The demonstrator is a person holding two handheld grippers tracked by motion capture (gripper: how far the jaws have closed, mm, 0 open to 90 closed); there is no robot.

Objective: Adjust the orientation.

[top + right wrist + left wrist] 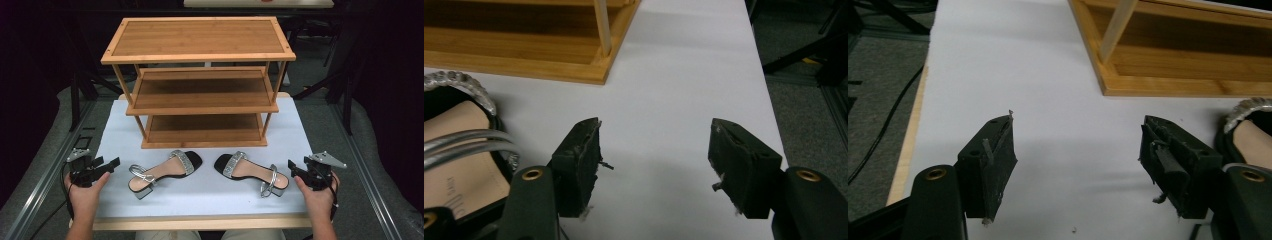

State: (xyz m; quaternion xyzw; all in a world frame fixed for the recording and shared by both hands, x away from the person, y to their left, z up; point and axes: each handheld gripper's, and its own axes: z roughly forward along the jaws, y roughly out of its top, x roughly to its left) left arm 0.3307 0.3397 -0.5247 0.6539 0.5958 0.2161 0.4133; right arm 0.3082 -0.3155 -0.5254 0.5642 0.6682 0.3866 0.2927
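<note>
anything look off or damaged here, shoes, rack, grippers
Mostly tidy. The two sandals, left sandal and right sandal, lie flat but splayed, toes angled toward each other, not paired. The pads on the left gripper look frayed, as do those on the right gripper. The wooden rack stands straight.

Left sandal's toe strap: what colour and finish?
Silver and glittery, on the left sandal with its black sole; clearest in the high view.

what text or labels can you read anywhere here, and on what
Right sandal: dark print on the insole near the heel, too blurred and cut off to read.
Left sandal: no readable text.
Shelf: no text or labels.
</note>
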